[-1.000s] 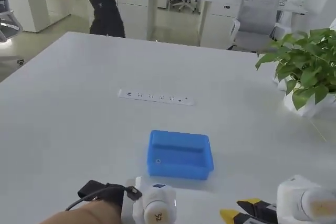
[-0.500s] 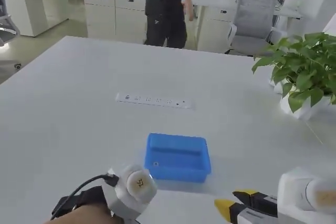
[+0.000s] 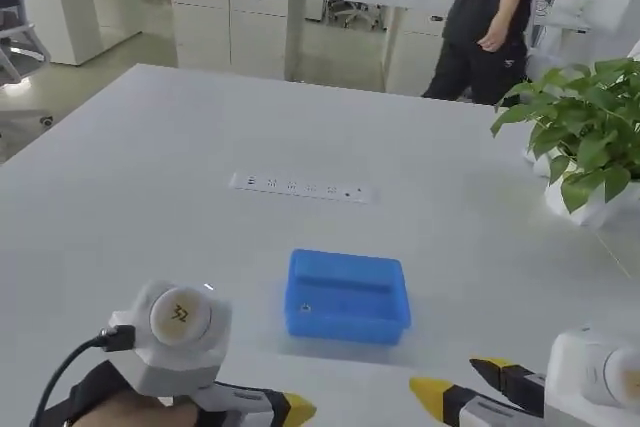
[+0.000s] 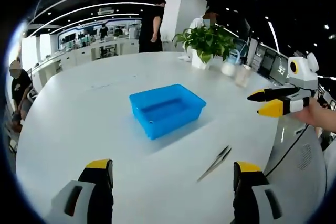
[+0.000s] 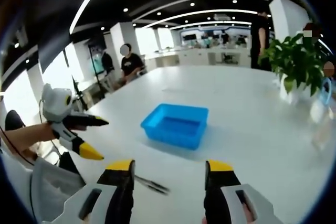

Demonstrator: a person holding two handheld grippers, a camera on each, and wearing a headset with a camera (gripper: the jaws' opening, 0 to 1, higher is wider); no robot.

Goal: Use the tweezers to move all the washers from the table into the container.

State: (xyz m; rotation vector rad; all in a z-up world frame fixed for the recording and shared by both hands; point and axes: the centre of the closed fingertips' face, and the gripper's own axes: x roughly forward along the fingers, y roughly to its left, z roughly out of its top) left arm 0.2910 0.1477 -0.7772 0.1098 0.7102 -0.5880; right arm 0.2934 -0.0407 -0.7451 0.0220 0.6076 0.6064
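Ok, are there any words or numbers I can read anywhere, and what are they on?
"32", as best it reads, in yellow on the round cap of the left gripper; it is blurred, so not certain.
Marks on the power strip: too small to read.
On the container: no writing to be seen.
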